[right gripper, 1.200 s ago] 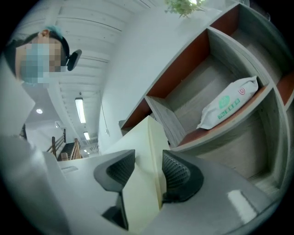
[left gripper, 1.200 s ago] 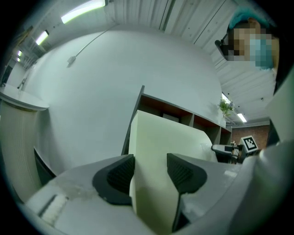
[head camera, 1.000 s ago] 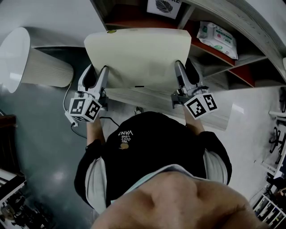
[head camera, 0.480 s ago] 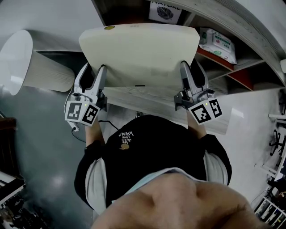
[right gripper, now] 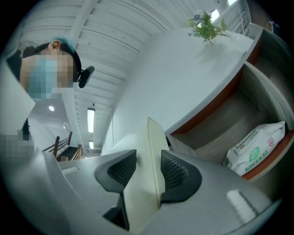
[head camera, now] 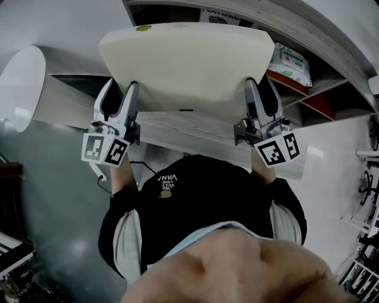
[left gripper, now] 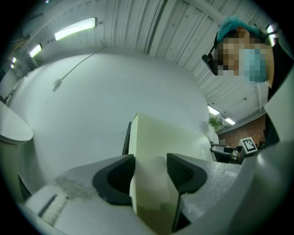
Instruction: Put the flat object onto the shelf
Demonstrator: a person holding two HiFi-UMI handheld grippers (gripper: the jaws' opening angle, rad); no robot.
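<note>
A big wooden shelf [head camera: 201, 127] with red inside stands over a dark shiny floor [head camera: 53, 189]; a pack of wipes [head camera: 291, 61] lies in one box of the shelf; a white round tub [head camera: 23, 83] is left of the shelf; a green plant [right gripper: 206, 25] sits on top of the shelf. The flat object [head camera: 186, 65], a pale yellow board, is held up in front of the shelf. The left gripper [head camera: 121, 93] has its fingers clamped on the board's left edge; the right gripper [head camera: 260, 89] has its fingers clamped on the right edge. Since a second ago the board and both grippers have gone higher up the shelf; the board now hides most of the leaf picture [head camera: 231, 16] at the back of the shelf.
</note>
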